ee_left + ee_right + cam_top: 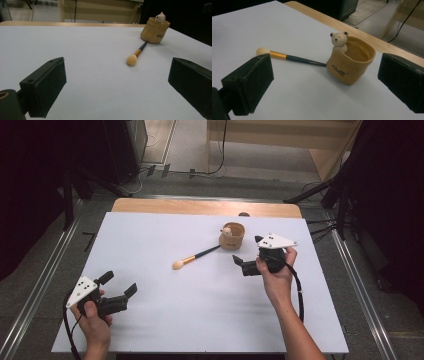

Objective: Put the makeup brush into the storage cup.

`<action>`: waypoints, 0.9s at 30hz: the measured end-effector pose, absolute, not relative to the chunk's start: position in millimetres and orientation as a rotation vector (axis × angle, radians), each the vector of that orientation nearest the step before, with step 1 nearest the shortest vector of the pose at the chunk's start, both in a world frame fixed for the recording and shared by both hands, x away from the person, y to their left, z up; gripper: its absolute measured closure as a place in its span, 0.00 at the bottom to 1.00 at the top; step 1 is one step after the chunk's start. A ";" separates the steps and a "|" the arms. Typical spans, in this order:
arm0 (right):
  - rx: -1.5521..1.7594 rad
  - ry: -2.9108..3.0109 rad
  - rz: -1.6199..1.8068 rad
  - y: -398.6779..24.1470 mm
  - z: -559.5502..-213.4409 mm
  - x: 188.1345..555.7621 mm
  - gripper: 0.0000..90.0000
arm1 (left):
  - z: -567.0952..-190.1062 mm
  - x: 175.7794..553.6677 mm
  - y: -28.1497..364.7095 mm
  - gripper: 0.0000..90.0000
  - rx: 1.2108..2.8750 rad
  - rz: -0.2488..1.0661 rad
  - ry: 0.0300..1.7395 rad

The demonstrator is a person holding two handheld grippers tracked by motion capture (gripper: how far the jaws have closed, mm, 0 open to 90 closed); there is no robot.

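Left hand-held gripper (120, 284): a hand is holding it over the near left part of the white surface (165, 315), well apart from everything else; its jaws are standing wide apart with nothing between them. In the left gripper view the right jaw is running off the frame edge and the left jaw's base is blurring into the corner.

Brush (196, 256): it is lying flat on the surface near the middle, its pale round head (131, 60) pointing near-left and its dark handle running far-right toward the pot. The gold band behind the head is showing clearly; the small lettering on the handle is too fine to read.

Handle tip: it is reaching the foot of the pot; whether it is touching or just beside it is hard to tell.

Pot (351, 62): a tan, sack-shaped cup is standing upright, right of centre toward the far edge. A small bear figure (339, 40) is peeking over its rim, its lower body hidden inside. The script on the front is too blurred to read.

Right hand-held gripper (246, 253): it is hovering just near-right of the pot, jaws spread wide and empty, framing the pot without touching it. The hand is covering much of its body.
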State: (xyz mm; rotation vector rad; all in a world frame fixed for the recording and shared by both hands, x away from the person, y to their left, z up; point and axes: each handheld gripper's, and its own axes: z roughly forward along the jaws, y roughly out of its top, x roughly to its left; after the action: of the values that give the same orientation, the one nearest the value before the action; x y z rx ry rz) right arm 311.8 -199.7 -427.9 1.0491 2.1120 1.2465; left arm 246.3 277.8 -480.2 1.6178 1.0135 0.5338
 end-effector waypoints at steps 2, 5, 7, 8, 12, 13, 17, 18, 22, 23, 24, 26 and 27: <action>1.037 2.134 1.242 -194.3 -427.9 317.8 0.01 | -480.3 246.5 276.5 0.02 1.614 0.531 1.011; 1.015 2.163 1.229 -185.1 -427.4 325.8 0.01 | -480.5 246.5 274.4 0.02 1.628 0.531 1.007; 1.005 2.173 1.222 -180.0 -426.8 329.8 0.01 | -480.6 246.6 273.4 0.02 1.635 0.537 1.008; 0.998 2.179 1.218 -176.9 -426.3 331.9 0.01 | -480.5 246.6 273.2 0.02 1.636 0.536 1.006; 0.966 2.204 1.199 -165.4 -423.7 340.2 0.01 | -480.5 246.8 272.4 0.02 1.635 0.534 1.007; 0.961 2.210 1.199 -162.8 -423.1 342.3 0.01 | -480.5 246.8 272.3 0.02 1.636 0.532 1.006; 0.931 2.239 1.176 -152.7 -421.5 350.2 0.03 | -480.3 246.9 272.0 0.02 1.639 0.534 1.003; 0.925 2.248 1.167 -149.6 -421.1 351.8 0.03 | -480.4 247.0 272.0 0.02 1.636 0.533 1.002; 0.900 2.280 1.140 -138.7 -420.2 358.9 0.03 | -480.1 247.0 272.6 0.02 1.634 0.531 1.004; 0.900 2.285 1.130 -136.2 -420.0 360.6 0.03 | -480.1 247.0 273.0 0.02 1.637 0.529 1.006; 0.891 2.294 1.127 -133.1 -420.2 362.9 0.03 | -480.2 247.1 273.1 0.02 1.635 0.528 1.006; 0.881 2.309 1.124 -129.4 -420.6 365.6 0.04 | -480.0 247.0 274.0 0.02 1.635 0.523 1.005; 0.877 2.316 1.120 -126.9 -421.1 367.3 0.04 | -479.7 246.7 274.4 0.02 1.633 0.522 1.006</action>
State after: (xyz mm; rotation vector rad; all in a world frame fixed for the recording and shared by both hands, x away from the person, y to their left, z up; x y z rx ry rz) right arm 367.3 -126.9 -421.1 0.8771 2.3162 1.1196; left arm 246.7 274.4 -479.7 1.6327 1.0057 0.5216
